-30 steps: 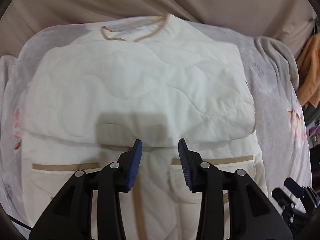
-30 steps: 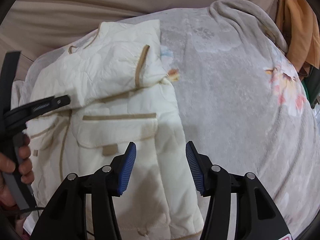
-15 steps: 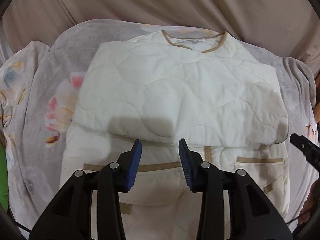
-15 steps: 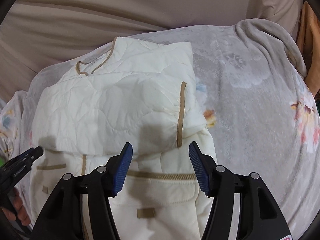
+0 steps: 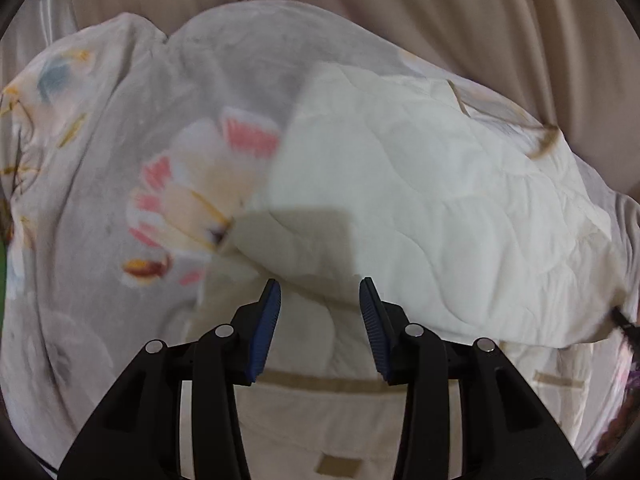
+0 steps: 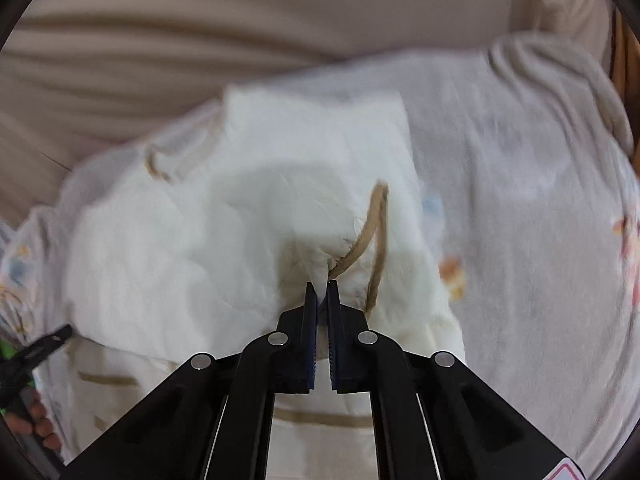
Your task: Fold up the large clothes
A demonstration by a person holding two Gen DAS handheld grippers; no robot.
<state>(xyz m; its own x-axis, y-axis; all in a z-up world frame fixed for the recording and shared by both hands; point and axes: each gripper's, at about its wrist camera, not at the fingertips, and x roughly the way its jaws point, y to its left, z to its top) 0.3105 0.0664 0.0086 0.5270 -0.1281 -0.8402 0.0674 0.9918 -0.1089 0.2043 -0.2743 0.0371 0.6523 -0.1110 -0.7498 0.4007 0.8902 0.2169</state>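
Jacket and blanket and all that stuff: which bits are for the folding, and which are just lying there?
For the folding:
cream quilted jacket
right gripper, pinching the jacket's tan-trimmed edge
left gripper, open above the jacket

Just lying there:
flowery blanket underneath
beige curtain behind
orange cloth at the edge

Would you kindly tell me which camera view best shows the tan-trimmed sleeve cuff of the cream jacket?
The right wrist view: the sleeve cuff lies centred, its fabric pinched in the shut right gripper. The left wrist view shows the quilted cream jacket and only a blurred gripper tip at its right edge, no cuff.
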